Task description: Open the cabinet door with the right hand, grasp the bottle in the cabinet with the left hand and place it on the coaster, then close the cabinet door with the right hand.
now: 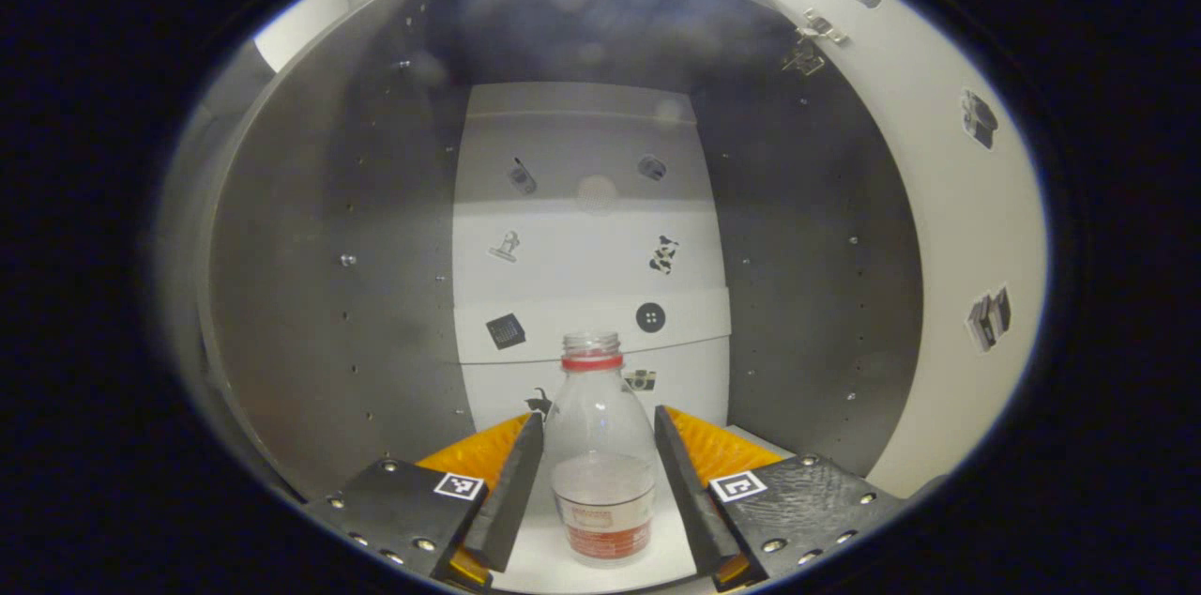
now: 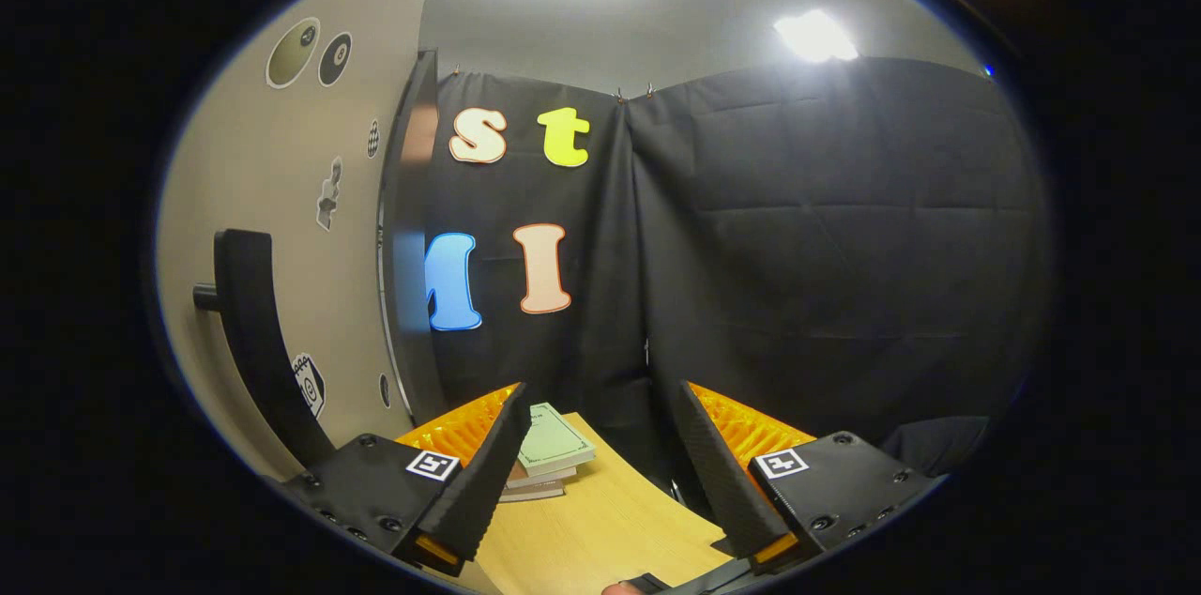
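Observation:
A clear bottle (image 1: 600,445) with a red neck ring and a red label stands upright on the cabinet floor (image 1: 544,567), in front of the white back panel. My left gripper (image 1: 599,445) reaches into the cabinet, open, one finger on each side of the bottle and close to its shoulders; I see no firm press. The cabinet door (image 1: 948,229) is swung open on the right of the left gripper view. In the right gripper view the same door (image 2: 281,201) is at the left with its black handle (image 2: 249,332). My right gripper (image 2: 600,445) is open and holds nothing, just right of the handle.
Grey cabinet side walls (image 1: 310,295) stand close on both sides of the left gripper. A door hinge (image 1: 812,41) sits at the upper right. Beyond the right gripper lies a wooden table (image 2: 600,520) with a small stack of books (image 2: 554,450).

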{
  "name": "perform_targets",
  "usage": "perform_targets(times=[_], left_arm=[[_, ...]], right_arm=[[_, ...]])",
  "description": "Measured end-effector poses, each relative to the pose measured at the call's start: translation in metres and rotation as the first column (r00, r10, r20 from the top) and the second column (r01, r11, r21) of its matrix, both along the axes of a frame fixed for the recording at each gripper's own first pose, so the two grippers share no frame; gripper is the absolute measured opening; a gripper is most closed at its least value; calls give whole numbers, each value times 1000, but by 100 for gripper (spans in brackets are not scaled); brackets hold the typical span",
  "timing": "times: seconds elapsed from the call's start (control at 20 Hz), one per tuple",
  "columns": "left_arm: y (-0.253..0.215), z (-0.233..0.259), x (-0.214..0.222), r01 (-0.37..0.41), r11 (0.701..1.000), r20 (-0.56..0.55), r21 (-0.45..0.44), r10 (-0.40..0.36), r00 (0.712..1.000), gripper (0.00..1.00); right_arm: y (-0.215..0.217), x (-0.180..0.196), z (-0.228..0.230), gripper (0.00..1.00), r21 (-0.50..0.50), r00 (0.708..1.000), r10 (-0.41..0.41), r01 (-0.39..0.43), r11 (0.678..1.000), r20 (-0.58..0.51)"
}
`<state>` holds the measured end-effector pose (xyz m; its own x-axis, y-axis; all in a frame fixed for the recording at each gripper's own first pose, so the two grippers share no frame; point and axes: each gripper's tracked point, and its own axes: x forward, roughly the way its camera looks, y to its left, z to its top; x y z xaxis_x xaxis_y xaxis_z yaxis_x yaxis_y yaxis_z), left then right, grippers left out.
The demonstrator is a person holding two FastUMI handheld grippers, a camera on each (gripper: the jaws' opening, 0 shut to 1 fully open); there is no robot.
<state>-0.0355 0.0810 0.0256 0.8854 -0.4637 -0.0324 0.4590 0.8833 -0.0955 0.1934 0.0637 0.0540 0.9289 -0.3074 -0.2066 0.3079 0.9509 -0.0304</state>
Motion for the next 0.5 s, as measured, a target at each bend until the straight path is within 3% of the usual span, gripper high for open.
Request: perform_targets(times=[0.35, 0.4, 0.5], left_arm=[[21, 23, -29, -28, 999, 33, -36, 29, 999, 70], [26, 26, -36, -35, 999, 32, -37, 36, 999, 70], [37, 30, -51, -48, 998, 29, -46, 50, 998, 70]], right_arm=[[7, 3, 0, 98, 24, 999, 53, -53, 998, 6], [9, 3, 0, 94, 30, 998, 68, -68, 997, 4], [12, 3, 1, 94, 38, 996, 91, -92, 995, 7]])
